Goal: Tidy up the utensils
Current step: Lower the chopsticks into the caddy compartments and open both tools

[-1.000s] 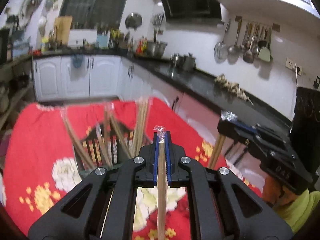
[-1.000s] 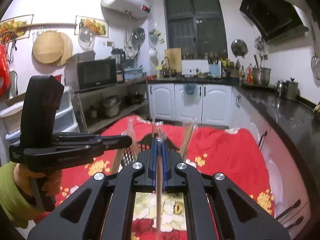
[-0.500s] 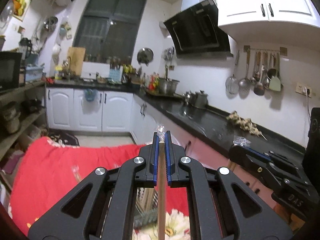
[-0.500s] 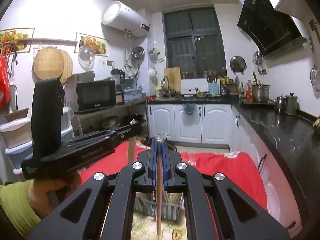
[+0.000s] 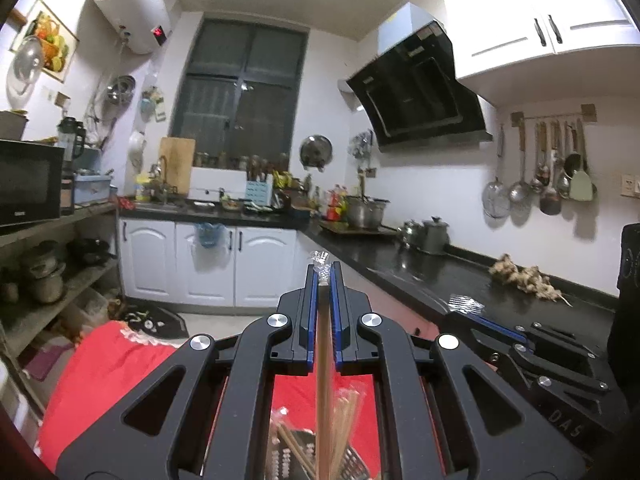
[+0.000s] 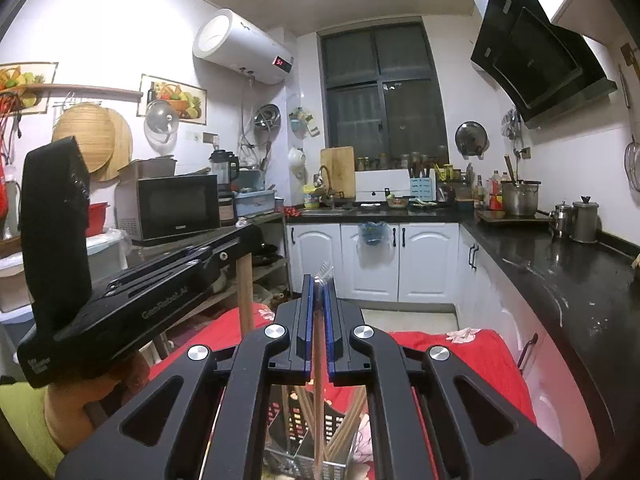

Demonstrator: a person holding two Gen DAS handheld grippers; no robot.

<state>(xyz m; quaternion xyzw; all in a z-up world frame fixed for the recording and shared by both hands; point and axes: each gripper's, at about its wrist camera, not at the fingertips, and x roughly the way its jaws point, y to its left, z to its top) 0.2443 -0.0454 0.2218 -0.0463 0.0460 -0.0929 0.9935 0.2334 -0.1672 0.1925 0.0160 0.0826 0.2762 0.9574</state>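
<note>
I've got a plastic-wrapped bundle of pale wooden chopsticks (image 5: 322, 360) pinched in my left tongs (image 5: 322, 276), hanging straight down, its crinkled wrapper end poking just above the blue pads. My right tongs (image 6: 318, 280) are pressed onto a second wrapped, darker wooden chopstick bundle (image 6: 318, 380), hanging the same way. Right below both sits the wire-mesh metal utensil caddy (image 6: 304, 462), standing on the red floral cloth (image 6: 460, 352) that covers the counter. The step, as I read it, is to lower each bundle into the caddy, so I want to keep the sticks plumb, come down one hand at a time, and aim the tips at a free gap rather than onto the sticks already standing there. Only loosen the pinch once the tips seem bottomed out, or the bundle may tip and fan over the rim. Inside the caddy, several wooden chopsticks (image 6: 348, 428) lean outward against the mesh, and a divider appears to split it into compartments. Which compartment each bundle hangs over, I can't tell.
</note>
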